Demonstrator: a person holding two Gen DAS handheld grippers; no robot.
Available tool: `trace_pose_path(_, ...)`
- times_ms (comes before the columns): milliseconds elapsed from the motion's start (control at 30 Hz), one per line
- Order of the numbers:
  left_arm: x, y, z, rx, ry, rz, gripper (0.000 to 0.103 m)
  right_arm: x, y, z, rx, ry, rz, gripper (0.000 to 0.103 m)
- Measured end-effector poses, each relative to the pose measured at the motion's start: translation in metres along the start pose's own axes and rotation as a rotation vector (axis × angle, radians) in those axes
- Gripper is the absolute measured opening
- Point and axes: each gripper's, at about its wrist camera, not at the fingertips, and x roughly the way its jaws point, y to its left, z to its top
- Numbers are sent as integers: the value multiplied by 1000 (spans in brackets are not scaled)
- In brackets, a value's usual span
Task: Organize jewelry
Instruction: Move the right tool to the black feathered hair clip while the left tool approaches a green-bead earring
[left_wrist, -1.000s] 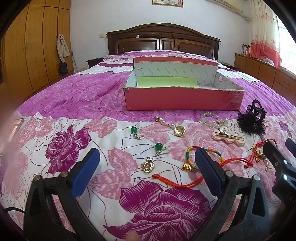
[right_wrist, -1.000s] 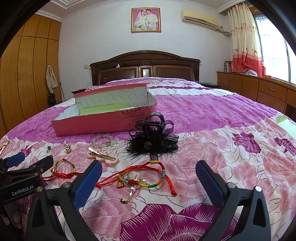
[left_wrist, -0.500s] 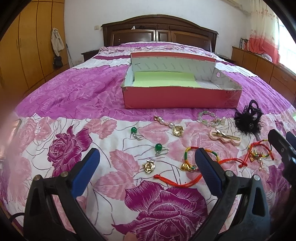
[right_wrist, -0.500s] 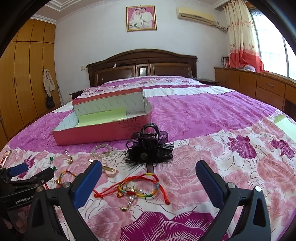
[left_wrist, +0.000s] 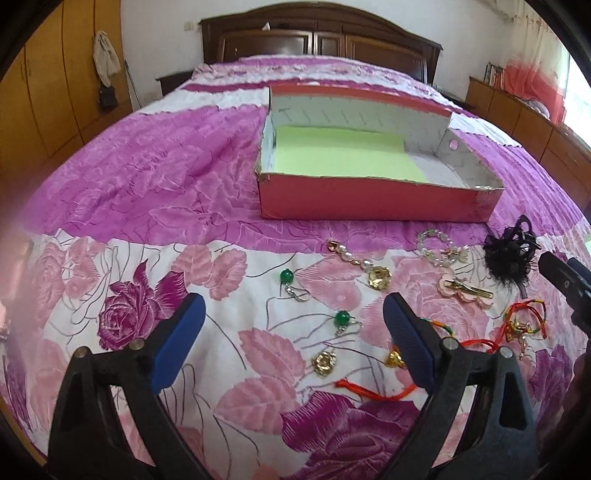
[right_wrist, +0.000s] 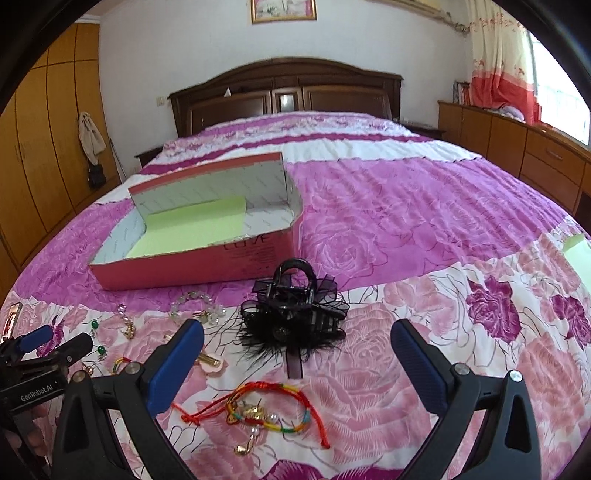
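1. So far nothing looks sorted: the box (left_wrist: 373, 201) on the bed (left_wrist: 147, 177) holds only its green liner, as far as both views show.
2. All the jewelry lies loose on the bedspread in front of the box: green earrings (left_wrist: 286, 276), gold pendant (left_wrist: 324, 363), pearl charm (left_wrist: 376, 275), bead bracelet (left_wrist: 439, 247), pink clip (left_wrist: 465, 290), cord bracelets (right_wrist: 266, 406) and the black hair claw (right_wrist: 293, 314).
3. The left gripper (left_wrist: 293, 334) hangs wide apart with nothing between its pads; its jaws have just been closing slightly.
4. The right gripper (right_wrist: 297, 360) is spread wide and empty, hanging over the cord bracelets.
5. Every piece is left to move, I judge.
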Motion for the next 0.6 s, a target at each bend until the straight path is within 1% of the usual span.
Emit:
trace_pose_path(133,14,4,5,11,53,2,86,15,-2,5,-4,67,-5,103)
trace_pose_path(233,24,8,8,3,90,-10,79,24,-4,7,-4,100,-2,103)
trace_pose_path(300,29,9,9,4,105,-11,69,29,-4,9,-5,118,-1,103)
trace_pose_path(433,35,8,11,20,118,-19,59,40,-6,11,-12,160,-2,103)
trace_pose_path(500,38,8,12,24,123,-37,48,45,-7,12,-11,174,4,103)
trace_pose_path(600,42,6,14,30,135,-48,42,51,-7,14,-12,190,11,103)
